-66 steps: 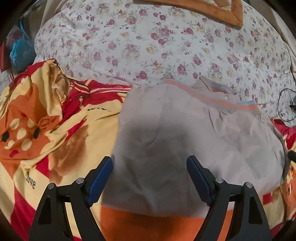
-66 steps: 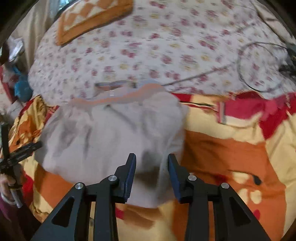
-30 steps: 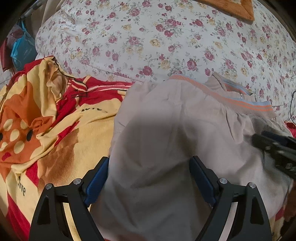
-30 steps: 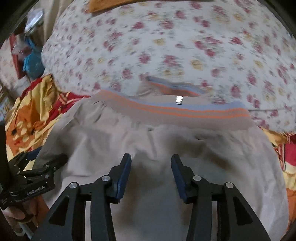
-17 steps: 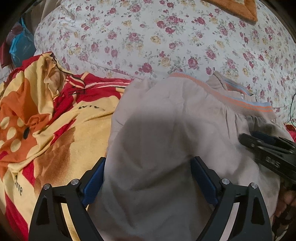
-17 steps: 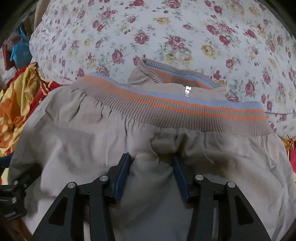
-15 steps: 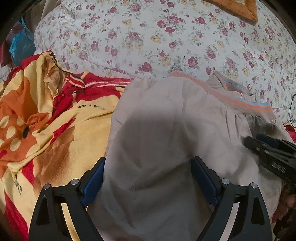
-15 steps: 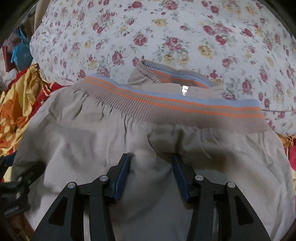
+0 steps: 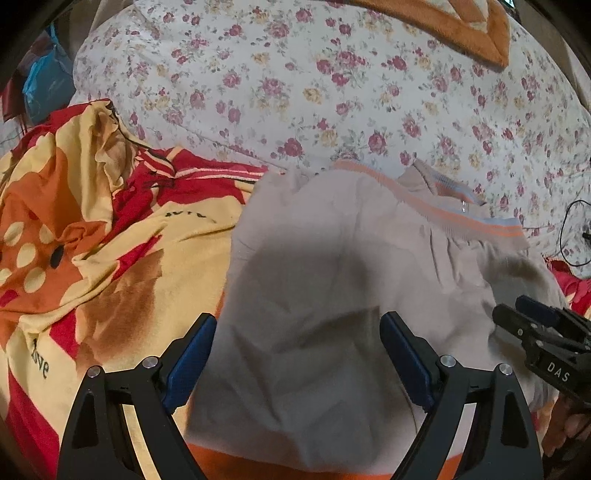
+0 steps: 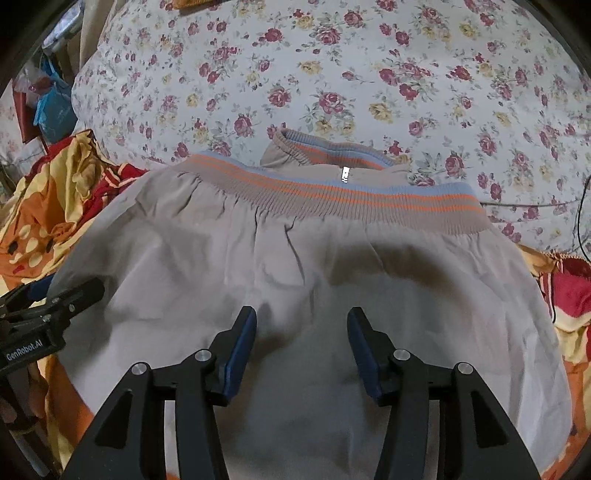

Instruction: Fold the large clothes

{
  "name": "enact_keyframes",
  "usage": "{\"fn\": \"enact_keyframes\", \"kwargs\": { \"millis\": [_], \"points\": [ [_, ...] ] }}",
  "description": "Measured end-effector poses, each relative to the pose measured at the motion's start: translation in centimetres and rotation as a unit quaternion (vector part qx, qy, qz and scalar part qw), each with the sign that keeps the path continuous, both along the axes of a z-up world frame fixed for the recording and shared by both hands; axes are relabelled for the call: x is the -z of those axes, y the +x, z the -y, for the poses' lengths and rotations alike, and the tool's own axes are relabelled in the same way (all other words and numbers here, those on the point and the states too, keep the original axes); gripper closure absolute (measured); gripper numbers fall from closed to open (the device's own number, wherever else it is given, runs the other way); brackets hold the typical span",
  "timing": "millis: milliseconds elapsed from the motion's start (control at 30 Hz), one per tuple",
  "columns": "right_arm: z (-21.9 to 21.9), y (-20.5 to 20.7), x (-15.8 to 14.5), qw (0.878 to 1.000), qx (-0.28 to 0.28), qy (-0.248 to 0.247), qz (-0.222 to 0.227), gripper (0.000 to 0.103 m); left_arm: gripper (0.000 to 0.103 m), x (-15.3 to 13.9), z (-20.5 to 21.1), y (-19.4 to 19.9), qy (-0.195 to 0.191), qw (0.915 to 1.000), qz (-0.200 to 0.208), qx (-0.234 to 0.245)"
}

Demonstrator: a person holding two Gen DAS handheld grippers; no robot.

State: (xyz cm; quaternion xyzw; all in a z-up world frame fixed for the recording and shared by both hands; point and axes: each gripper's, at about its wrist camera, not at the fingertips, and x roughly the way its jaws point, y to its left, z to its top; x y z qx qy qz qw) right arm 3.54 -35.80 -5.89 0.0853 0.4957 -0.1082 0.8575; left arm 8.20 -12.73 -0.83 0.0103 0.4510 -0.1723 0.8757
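A folded beige jacket (image 9: 332,295) with an orange-and-blue ribbed hem (image 10: 332,195) lies on the bed, the hem at its far edge. My left gripper (image 9: 297,347) is open and empty, hovering over the jacket's near left part. My right gripper (image 10: 301,336) is open and empty over the jacket's middle (image 10: 295,277). The right gripper also shows at the right edge of the left wrist view (image 9: 535,328). The left gripper shows at the left edge of the right wrist view (image 10: 48,310). A small white zipper pull (image 10: 345,174) shows behind the hem.
The jacket rests on a yellow, red and orange cartoon blanket (image 9: 92,240). A floral quilt (image 9: 332,85) fills the back. An orange pillow corner (image 9: 461,22) lies at the top. A black cable (image 9: 576,236) lies at the right. Blue bags (image 10: 51,107) hang at the left.
Both grippers pulled back a little from the jacket. The right gripper's jaws opened wider. The jacket lies still.
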Motion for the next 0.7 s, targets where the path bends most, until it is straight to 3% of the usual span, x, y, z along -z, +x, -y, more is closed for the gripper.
{"fn": "enact_keyframes", "kwargs": {
  "millis": [367,700],
  "points": [
    [-0.3,-1.0,0.5,1.000,0.004,0.006,0.001,0.048,0.013,-0.7,-2.6,0.1,-0.043,0.9987,-0.022,-0.013],
    [-0.4,-1.4,2.2,1.000,0.004,0.007,-0.007,0.047,0.013,1.1,-3.2,2.5,-0.065,0.9944,-0.073,-0.042]
  ]
}}
